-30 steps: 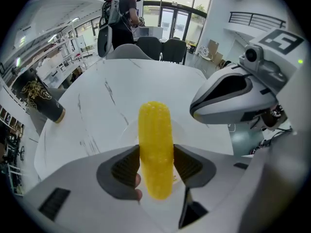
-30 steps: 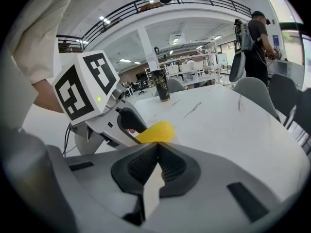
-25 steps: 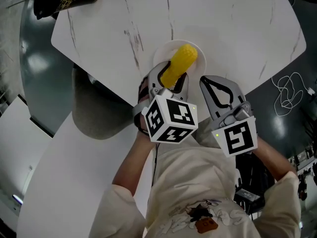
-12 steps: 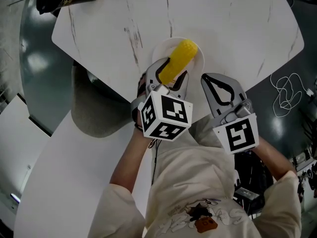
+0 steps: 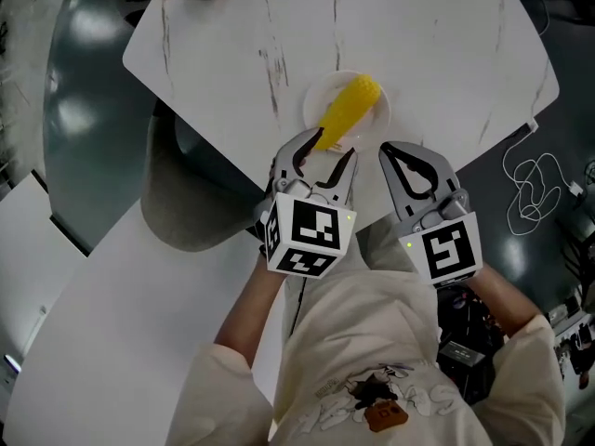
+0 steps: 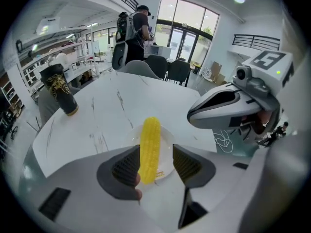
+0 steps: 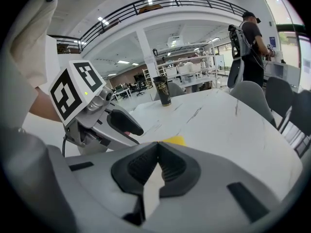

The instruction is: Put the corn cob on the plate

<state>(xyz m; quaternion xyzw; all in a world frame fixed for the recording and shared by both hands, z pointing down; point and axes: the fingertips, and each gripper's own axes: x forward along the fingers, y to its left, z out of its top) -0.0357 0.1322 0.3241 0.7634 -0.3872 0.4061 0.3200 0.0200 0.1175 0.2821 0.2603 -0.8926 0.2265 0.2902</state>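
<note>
The left gripper (image 5: 325, 151) has let go. A moment ago the corn cob (image 5: 350, 110) was deep between its jaws. Now the jaws stand wide apart, and the gripper has slid back a little toward the person. The corn cob lies on the plate (image 5: 381, 119), near the close edge of the table (image 5: 437, 54). Its near end pokes out over the plate's rim, right beside one jaw, and I can't tell if they still touch. The right gripper (image 5: 390, 149) waits alongside, its jaws closed on nothing. I think the job is almost done. The left gripper just has to back away gently so the cob doesn't roll.
</note>
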